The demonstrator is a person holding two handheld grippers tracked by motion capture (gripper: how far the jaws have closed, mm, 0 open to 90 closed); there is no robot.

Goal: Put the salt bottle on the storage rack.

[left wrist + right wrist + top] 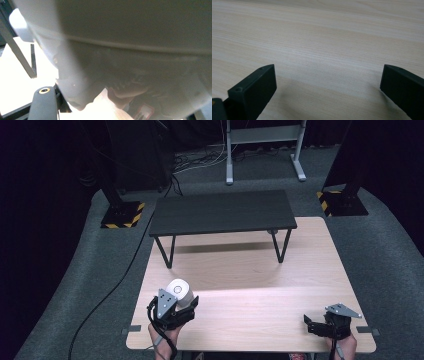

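Observation:
A white glossy cylinder (179, 291), perhaps a cup, stands near the front left of the light wooden table (260, 275). My left gripper (182, 303) is around it from the near side and appears shut on it. In the left gripper view the white cylinder (130, 45) is so close that it hides most of the scene; one black finger (43, 103) shows at the lower left. My right gripper (320, 322) rests low at the front right corner. Its jaws stand wide open over bare wood, with nothing between them (328, 77).
A low black bench (222, 212) on thin legs stands across the back of the table. Bare wood lies between it and the grippers. Black stand bases with yellow stripes (122, 215) sit on the grey floor, and a cable (107, 295) runs down the left.

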